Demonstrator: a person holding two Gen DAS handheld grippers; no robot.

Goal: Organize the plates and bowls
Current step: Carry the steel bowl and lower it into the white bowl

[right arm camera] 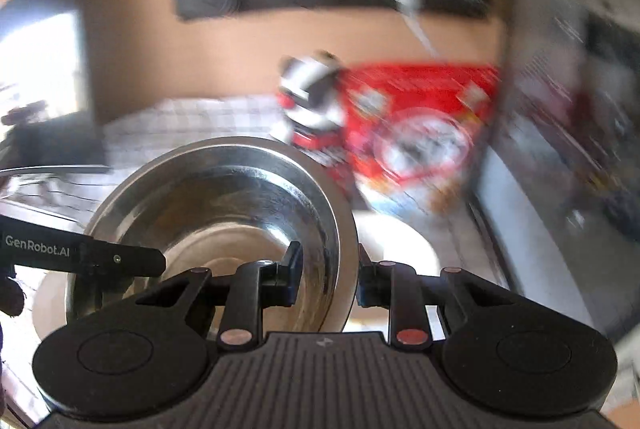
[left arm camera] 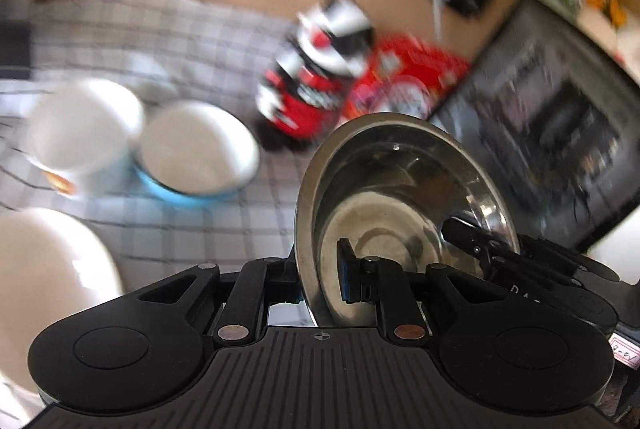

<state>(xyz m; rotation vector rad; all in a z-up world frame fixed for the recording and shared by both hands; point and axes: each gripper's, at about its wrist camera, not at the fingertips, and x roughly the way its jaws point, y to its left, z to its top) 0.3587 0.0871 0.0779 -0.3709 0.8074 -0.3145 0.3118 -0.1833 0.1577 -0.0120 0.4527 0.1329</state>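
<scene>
A steel bowl [left arm camera: 400, 189] is held in the air by both grippers. My left gripper [left arm camera: 324, 277] is shut on its left rim. My right gripper [right arm camera: 326, 279] is shut on its right rim, and the bowl [right arm camera: 224, 205] fills the middle of the right wrist view. The right gripper's fingers [left arm camera: 472, 241] show at the bowl's far rim in the left wrist view. The left gripper's finger [right arm camera: 100, 257] shows at the bowl's left in the right wrist view. On the checked cloth [left arm camera: 180, 41] stand a white cup [left arm camera: 84, 129], a white-and-blue bowl [left arm camera: 196, 149] and a white dish [left arm camera: 48, 281].
A red-and-white bottle [left arm camera: 316, 69] and a red box [left arm camera: 408, 81] stand at the back by the tan wall. A dark appliance [left arm camera: 548, 133] stands at the right. A white dish [right arm camera: 400, 245] lies under the steel bowl. Both views are motion-blurred.
</scene>
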